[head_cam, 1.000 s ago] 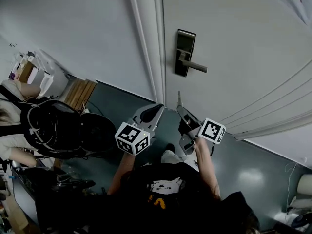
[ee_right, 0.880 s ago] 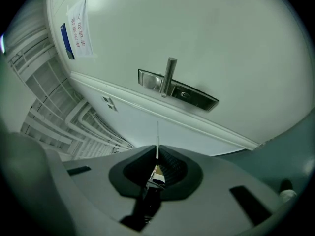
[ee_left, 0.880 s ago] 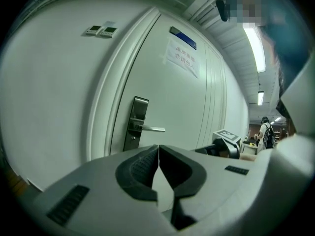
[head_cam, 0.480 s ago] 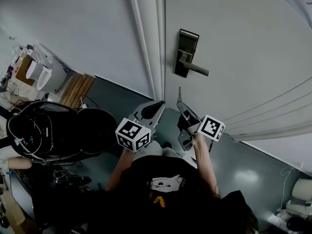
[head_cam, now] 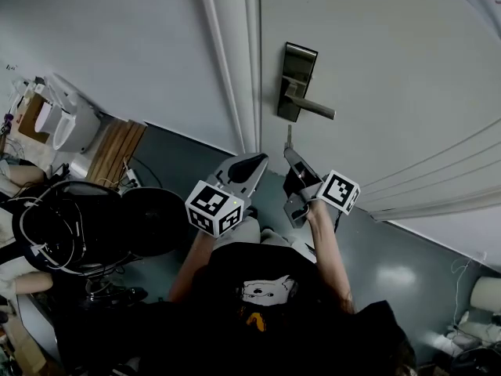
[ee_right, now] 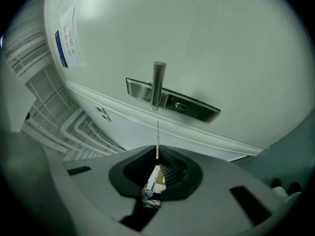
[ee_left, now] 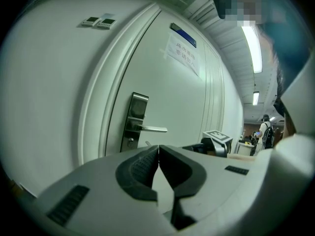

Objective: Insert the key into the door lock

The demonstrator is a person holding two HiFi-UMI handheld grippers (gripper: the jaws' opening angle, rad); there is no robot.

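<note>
The key [ee_right: 157,142] is clamped in my right hand-held gripper [ee_right: 157,157], its thin blade sticking out past the jaw tips toward the door lock [ee_right: 173,101]. The blade tip sits just short of the lock plate, not touching it, roughly in line with the lever handle [ee_right: 158,84]; the keyhole [ee_right: 180,105] lies a little to one side. My left hand-held gripper [ee_left: 158,154] hangs beside the right one, jaws pressed together on nothing, facing the white door [head_cam: 376,69].
</note>
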